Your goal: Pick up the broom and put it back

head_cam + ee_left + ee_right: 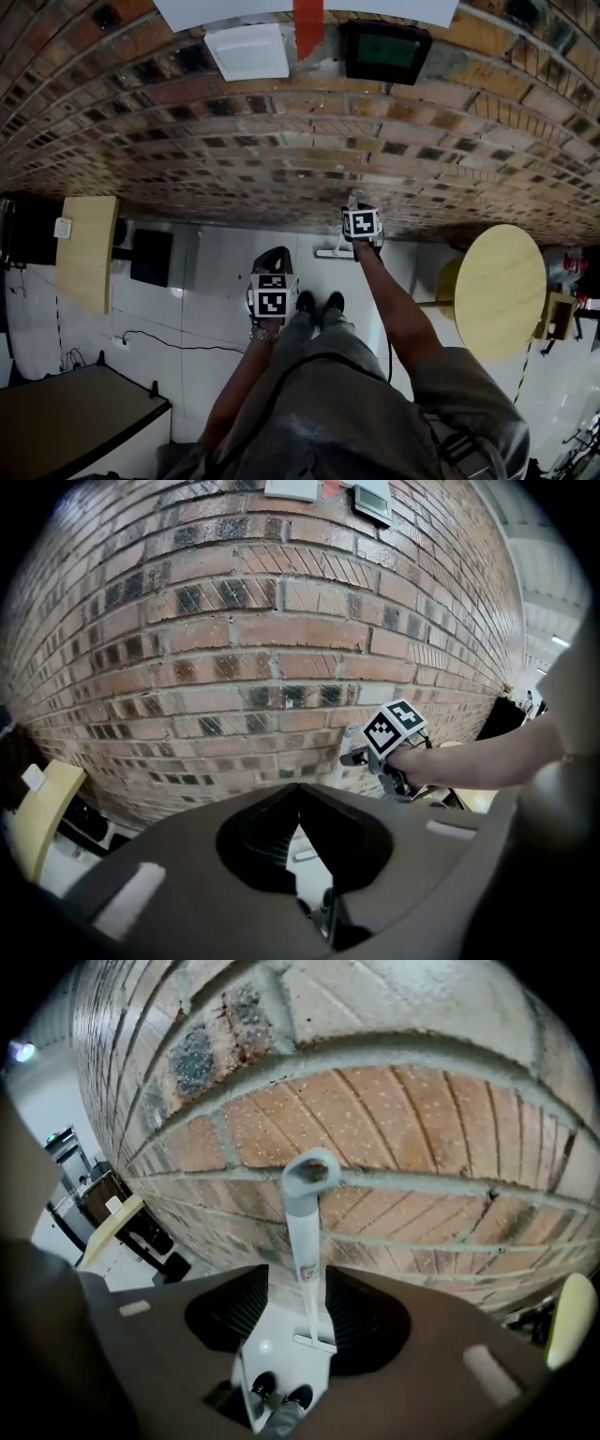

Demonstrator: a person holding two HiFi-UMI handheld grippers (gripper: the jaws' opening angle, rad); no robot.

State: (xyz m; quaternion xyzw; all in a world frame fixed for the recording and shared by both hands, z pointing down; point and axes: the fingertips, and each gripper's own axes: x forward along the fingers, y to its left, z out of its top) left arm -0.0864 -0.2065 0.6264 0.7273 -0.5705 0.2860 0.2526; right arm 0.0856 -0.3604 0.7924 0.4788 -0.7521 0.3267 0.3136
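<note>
Broom [305, 1241] leaning on brick wall [422, 1129], centre frame, so it stands alone; my right tongs [298, 1274] spread either side, not pinching. Left tongs [300, 789] closed, empty.

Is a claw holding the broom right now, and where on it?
Nothing is held. The right claw is open around the broom handle, which leans on the brick wall, without pressing it. The left claw is shut and empty.

- Red-brown brick wall [281, 141]: closes off everything ahead.
- Pale grey broom handle [306, 1241]: upright against the wall.
- White floor [216, 291]: open strip along the wall's base.
- Round pale-wood table [500, 291]: right side, well apart.
- Rectangular pale-wood tabletop [86, 248]: left side, well apart.
</note>
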